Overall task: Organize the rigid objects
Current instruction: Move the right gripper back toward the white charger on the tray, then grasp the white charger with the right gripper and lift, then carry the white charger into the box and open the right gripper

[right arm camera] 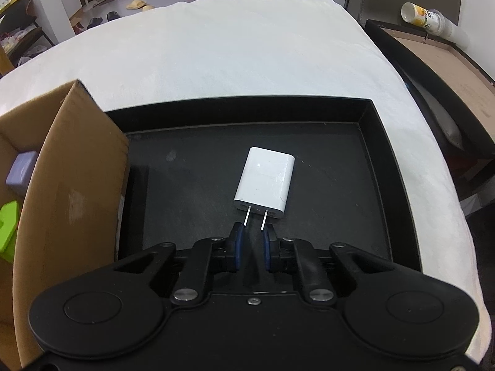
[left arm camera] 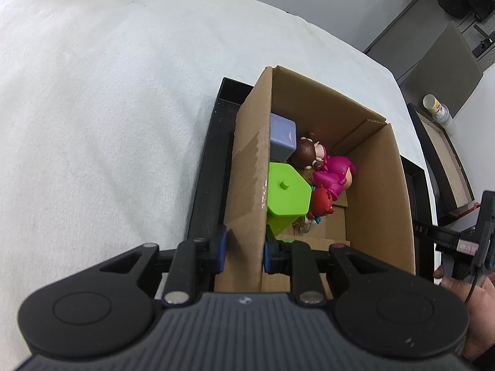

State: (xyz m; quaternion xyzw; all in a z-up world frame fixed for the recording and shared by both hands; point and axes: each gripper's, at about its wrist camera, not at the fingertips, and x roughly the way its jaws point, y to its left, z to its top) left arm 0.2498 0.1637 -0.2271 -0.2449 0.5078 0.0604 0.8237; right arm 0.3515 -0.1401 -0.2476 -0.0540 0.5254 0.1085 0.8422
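Left gripper (left arm camera: 244, 252) jaws clamp cardboard box (left arm camera: 380, 185) wall, steadying it; right gripper (right arm camera: 253, 242) jaws pinch white charger (right arm camera: 264, 182) prongs for lifting.

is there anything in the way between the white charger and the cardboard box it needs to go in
Only the box's own wall. The white charger lies in the black tray, its prongs at the right hand-held gripper. The cardboard box stands to its left; the tray floor between looks bare, so it must go over that tall side.
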